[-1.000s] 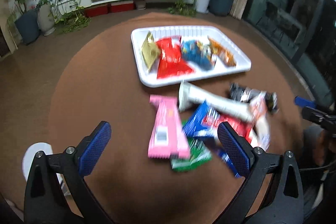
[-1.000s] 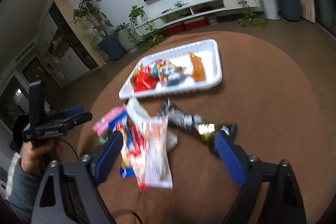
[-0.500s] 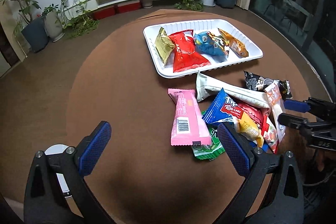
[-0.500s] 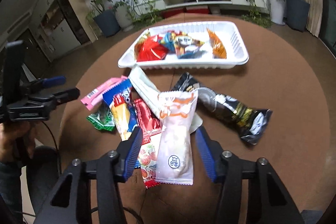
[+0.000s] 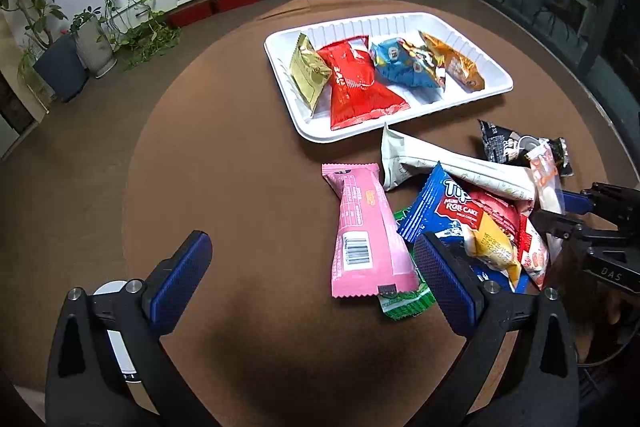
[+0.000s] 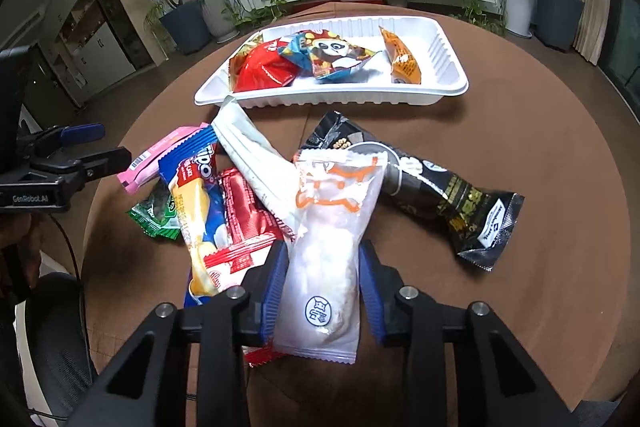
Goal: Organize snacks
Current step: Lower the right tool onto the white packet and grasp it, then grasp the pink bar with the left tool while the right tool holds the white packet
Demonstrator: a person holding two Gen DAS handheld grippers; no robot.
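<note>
Right gripper (image 6: pixel 323 291) sits low centre in its own view, jaws drawn in close on either side of the clear white snack packet (image 6: pixel 328 251), blue pads at the packet's edges. Whether they press it or just flank it, I can't tell. That packet lies on top of the loose pile, lower middle of the frame, its far end resting across the black wrapper (image 6: pixel 424 187) and the long white pouch (image 6: pixel 256 163).

My read: it's light, soft and crinkly, slick film with something puffy inside that could crush. Best taken across the lower body, near the round logo, with a gentle squeeze; the flat sealed end would likely slip.

Over to the left gripper (image 5: pixel 308 279), bottom of its view: jaws spread wide, holding nothing, hovering over bare brown table (image 5: pixel 224 163). Its right pad sits in front of the pile's edge, beside the pink bar (image 5: pixel 366 231) and the blue roll-cake pack (image 5: pixel 452 211).

Upper middle, the white tray (image 6: pixel 448 71) already carries four packets, with room free at its right end.
</note>
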